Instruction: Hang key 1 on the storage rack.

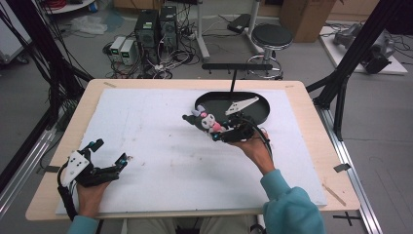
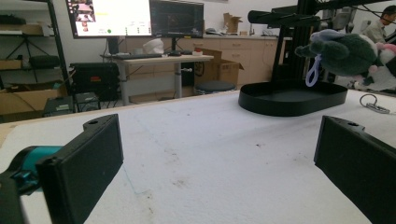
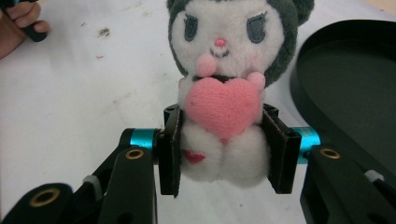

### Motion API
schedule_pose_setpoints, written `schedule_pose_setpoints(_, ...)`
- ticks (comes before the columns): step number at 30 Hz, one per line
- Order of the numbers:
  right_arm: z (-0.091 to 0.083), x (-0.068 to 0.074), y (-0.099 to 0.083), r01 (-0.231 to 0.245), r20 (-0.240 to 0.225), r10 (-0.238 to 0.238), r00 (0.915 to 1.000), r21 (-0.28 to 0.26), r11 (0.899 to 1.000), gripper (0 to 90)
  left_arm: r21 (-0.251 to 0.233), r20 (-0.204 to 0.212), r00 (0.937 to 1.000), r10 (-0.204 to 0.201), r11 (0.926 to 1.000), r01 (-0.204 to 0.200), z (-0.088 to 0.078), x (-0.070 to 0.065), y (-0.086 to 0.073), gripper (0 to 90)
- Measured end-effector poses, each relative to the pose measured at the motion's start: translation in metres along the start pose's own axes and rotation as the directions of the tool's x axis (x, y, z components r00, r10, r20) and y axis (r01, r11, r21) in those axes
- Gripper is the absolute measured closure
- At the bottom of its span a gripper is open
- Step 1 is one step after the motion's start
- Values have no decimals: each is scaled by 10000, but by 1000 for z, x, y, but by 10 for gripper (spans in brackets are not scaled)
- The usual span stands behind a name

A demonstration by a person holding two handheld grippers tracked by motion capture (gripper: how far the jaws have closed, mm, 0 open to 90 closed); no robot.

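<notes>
Your right gripper (image 3: 223,154) pinches the plush toy (image 3: 231,79) at its lower body, off the white mat (image 1: 160,146), just beside the black tray's (image 1: 263,109) near rim | your left gripper (image 1: 109,158), jaws spread on nothing, rests near the mat's front-left corner | bare mat lies between both.

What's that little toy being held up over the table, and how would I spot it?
Start at the white mat covering the table, then find the black oval tray at its far right. Just in front of the tray, the right gripper clamps a plush doll by its body: white face, dark grey hood, hugging a pink heart, the one soft, colourful thing there.
</notes>
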State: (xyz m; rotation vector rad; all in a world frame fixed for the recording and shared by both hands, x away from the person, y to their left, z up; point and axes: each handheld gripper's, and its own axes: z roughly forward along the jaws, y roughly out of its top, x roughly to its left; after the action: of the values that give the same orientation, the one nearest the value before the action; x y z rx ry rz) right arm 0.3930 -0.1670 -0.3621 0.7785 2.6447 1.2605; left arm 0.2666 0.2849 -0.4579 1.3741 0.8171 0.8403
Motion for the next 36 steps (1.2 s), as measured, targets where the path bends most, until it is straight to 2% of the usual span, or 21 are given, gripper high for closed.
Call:
schedule_pose_setpoints(4, -4, -5, 0, -103, 217, 107, 9997, -158, 9998, 559, 7, 8, 10000, 3, 10000, -3, 0, 0, 0, 17)
schedule_pose_setpoints(7, -11, -13, 1, -307, 509, 331, 9982, -467, 9984, 559, 23, 6, 10000, 18, 10000, -18, 0, 0, 0, 17)
schedule_pose_setpoints(13, -18, -20, 5, -407, 818, 460, 9956, -647, 9971, 559, 22, 4, 10000, 16, 10000, -16, 0, 0, 0, 17)
schedule_pose_setpoints(20, -28, -26, 18, -464, 1178, 579, 9914, -987, 9940, 559, 19, 5, 10000, 13, 10000, -13, 0, 0, 0, 17)
schedule_pose_setpoints(22, -31, -26, 21, -358, 1410, 532, 9886, -1234, 9917, 559, 24, 6, 10000, 15, 10000, -15, 0, 0, 0, 17)
schedule_pose_setpoints(25, -33, -28, 21, -434, 1540, 632, 9860, -1291, 9907, 559, 16, 8, 10000, 11, 10000, -11, 0, 0, 0, 17)
schedule_pose_setpoints(29, -35, -32, 19, -624, 1665, 847, 9824, -1350, 9889, 559, 17, 6, 10000, 12, 10000, -12, 0, 0, 0, 17)
schedule_pose_setpoints(30, -38, -35, 17, -763, 1794, 1015, 9785, -1425, 9869, 559, 21, 6, 10000, 12, 10000, -12, 0, 0, 0, 17)
schedule_pose_setpoints(36, -44, -42, 15, -990, 2057, 1317, 9697, -1619, 9818, 559, 7, -2, 10000, 15, 10000, -15, 0, 0, 0, 17)
